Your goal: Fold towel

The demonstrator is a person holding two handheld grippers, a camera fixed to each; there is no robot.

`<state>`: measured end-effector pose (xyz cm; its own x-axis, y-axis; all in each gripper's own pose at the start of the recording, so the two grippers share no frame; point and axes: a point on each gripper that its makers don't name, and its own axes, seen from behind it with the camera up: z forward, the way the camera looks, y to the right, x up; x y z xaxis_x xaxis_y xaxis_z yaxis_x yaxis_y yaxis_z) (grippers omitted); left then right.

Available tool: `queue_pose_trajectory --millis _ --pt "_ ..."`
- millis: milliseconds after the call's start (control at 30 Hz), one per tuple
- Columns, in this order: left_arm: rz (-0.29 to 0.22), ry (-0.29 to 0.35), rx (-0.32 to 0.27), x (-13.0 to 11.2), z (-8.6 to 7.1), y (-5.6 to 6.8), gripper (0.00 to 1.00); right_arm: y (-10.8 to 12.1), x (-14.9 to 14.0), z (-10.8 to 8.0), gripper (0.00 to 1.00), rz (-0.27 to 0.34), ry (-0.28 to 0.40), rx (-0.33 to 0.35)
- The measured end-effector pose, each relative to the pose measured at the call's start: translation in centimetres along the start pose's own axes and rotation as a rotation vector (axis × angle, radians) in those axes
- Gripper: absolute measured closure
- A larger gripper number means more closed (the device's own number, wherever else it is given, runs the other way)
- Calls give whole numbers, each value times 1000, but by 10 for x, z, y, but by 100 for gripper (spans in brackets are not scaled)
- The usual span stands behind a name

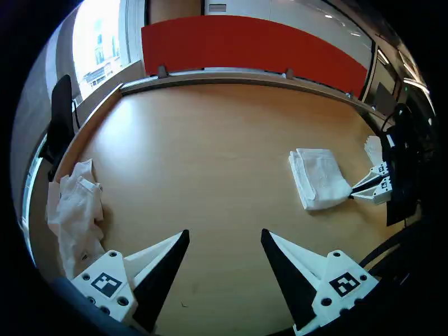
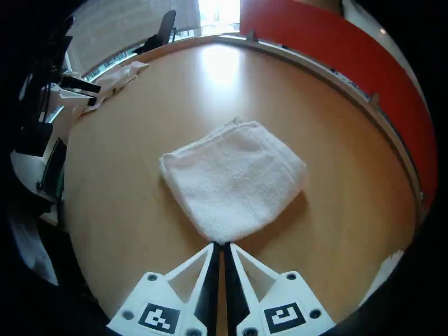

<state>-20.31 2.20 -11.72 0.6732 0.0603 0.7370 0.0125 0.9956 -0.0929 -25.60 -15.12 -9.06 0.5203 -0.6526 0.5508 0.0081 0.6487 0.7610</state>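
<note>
While the left gripper [image 1: 224, 235] hovers over bare wood with its fingers [image 1: 165, 263] spread wide and released, nothing between them, the action is over on the other side. The towel [image 2: 235, 179] lies on the tabletop [image 2: 140, 224] as a neat white square, folded into several layers, one corner pointing straight back at the right gripper [image 2: 224, 245]. Those fingers [image 2: 208, 280] are clenched together, only a thin dark slit between them, and their tips sit right at that near corner of the cloth. Touching it, yes, but whether any fabric is actually nipped between the tips can't be told from this angle. From the left gripper view, the towel sits well off to the right of the open fingers, out in the middle-right of the tabletop, with the right gripper's tips meeting its corner at the far side. Away on the left edge of the tabletop lies a crumpled heap of white cloths [image 1: 75, 207], well apart from the folded towel. A red panel [image 1: 252, 42] runs along the back edge, and a dark chair [image 1: 59, 123] stands beyond the left rim.
</note>
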Motion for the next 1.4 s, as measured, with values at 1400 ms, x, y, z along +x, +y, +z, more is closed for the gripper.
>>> queue_pose_trajectory --millis 1400 --pt "16 119 2 41 -21 15 5 79 170 -114 95 -169 239 -106"
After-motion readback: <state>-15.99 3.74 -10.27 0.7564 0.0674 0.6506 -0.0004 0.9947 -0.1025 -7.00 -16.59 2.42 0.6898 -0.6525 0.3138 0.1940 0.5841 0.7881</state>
